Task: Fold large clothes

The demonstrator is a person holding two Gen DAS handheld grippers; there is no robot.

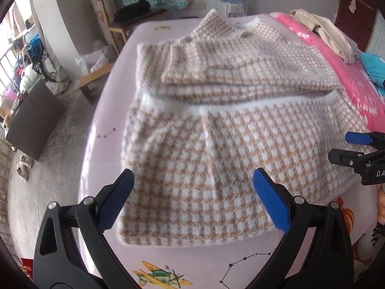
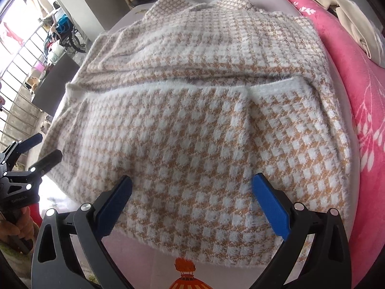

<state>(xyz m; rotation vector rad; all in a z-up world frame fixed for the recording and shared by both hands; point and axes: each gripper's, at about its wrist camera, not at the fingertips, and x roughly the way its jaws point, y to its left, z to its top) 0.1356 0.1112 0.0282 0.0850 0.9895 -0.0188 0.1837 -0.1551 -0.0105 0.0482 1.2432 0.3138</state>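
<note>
I hold both tongs, left (image 1: 193, 180) and right (image 2: 192, 185), spread wide and empty above a fuzzy tan-and-white houndstooth sweater (image 2: 192, 120), folded flat on the pale bedsheet (image 1: 101, 125).

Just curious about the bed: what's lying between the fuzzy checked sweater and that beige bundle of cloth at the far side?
A pink floral blanket fills the gap between the sweater and the beige cloth, clearest in the right wrist view.

Wooden chair (image 1: 125, 21) by grey wall (image 1: 60, 24); barred window (image 2: 16, 72) (bright daylight); concrete floor (image 1: 55, 144).
</note>
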